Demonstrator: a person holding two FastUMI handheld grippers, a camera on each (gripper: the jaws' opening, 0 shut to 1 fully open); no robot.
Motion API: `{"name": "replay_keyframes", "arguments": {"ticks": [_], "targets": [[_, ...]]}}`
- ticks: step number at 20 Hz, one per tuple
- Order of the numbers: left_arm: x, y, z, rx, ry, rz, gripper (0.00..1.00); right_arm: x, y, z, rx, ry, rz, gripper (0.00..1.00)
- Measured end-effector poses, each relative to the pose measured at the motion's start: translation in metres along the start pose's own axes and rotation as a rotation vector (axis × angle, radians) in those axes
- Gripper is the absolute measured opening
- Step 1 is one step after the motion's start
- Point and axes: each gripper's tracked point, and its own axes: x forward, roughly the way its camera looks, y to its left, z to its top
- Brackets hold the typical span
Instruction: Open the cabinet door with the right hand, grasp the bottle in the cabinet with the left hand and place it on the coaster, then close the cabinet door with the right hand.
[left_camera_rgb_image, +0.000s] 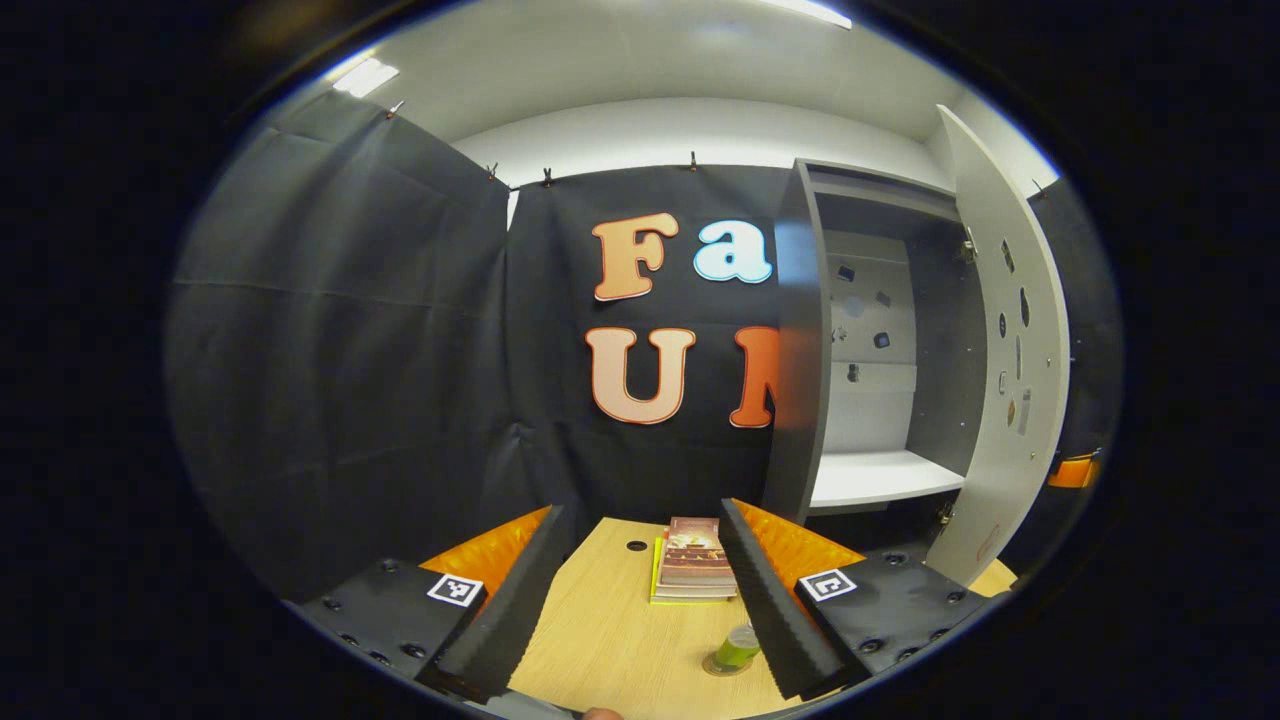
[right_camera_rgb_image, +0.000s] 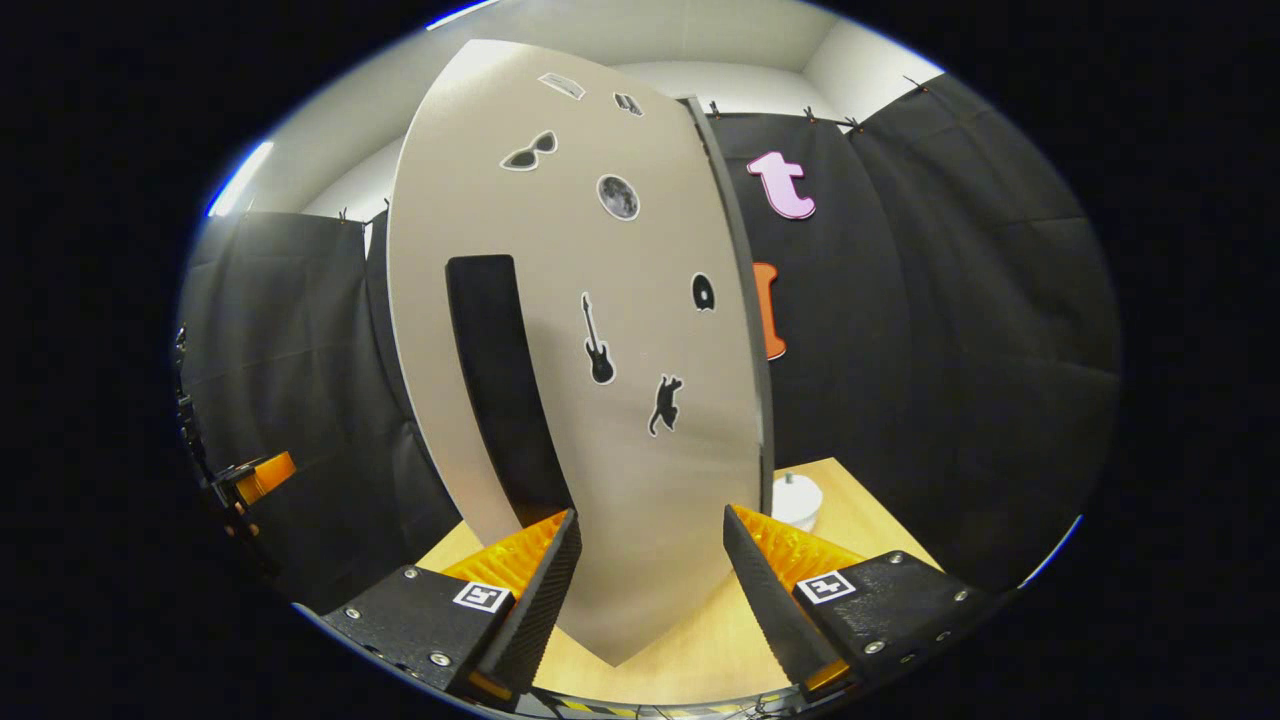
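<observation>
A small green bottle (left_camera_rgb_image: 741, 645) stands on a round coaster (left_camera_rgb_image: 722, 666) on the wooden table (left_camera_rgb_image: 610, 640), partly hidden by one finger of my left gripper (left_camera_rgb_image: 641, 508). That gripper is open and empty, a little behind and above the bottle. The grey cabinet (left_camera_rgb_image: 800, 350) stands open, its white shelf (left_camera_rgb_image: 880, 478) bare. Its door (left_camera_rgb_image: 1005, 360) is swung out to the right. In the right gripper view the door's outer face (right_camera_rgb_image: 620, 400) carries stickers and a long black handle strip (right_camera_rgb_image: 500, 390). My right gripper (right_camera_rgb_image: 651, 513) is open just in front of the door's lower part, holding nothing.
A stack of books (left_camera_rgb_image: 692, 572) lies on the table beyond the left gripper, next to a round hole (left_camera_rgb_image: 636, 546). A white round object (right_camera_rgb_image: 796, 498) sits on the table behind the door's hinge side. The other gripper's orange part (right_camera_rgb_image: 258, 476) shows far left.
</observation>
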Motion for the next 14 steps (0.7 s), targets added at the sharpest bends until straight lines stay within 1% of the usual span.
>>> {"name": "replay_keyframes", "arguments": {"ticks": [3, 7, 8, 9, 11, 14], "targets": [[0.011, 0.024, 0.007, 0.002, -0.014, 0.012, 0.99, 0.018, 0.015, 0.002, 0.014, -0.002, 0.017, 0.9], [0.031, 0.055, 0.005, 0.007, -0.017, 0.025, 0.98, 0.032, 0.027, 0.012, -0.008, -0.024, 0.02, 0.91], [0.036, 0.064, 0.004, 0.01, -0.014, 0.03, 0.99, 0.033, 0.028, 0.017, -0.019, -0.04, 0.012, 0.91], [0.042, 0.07, 0.004, 0.013, -0.013, 0.033, 0.97, 0.034, 0.028, 0.022, -0.034, -0.053, -0.002, 0.91], [0.051, 0.085, 0.004, 0.017, -0.013, 0.035, 0.97, 0.043, 0.026, 0.03, -0.062, -0.078, -0.045, 0.91], [0.065, 0.098, 0.006, 0.018, -0.019, 0.032, 0.97, 0.058, 0.025, 0.036, -0.067, -0.096, -0.088, 0.89]]}}
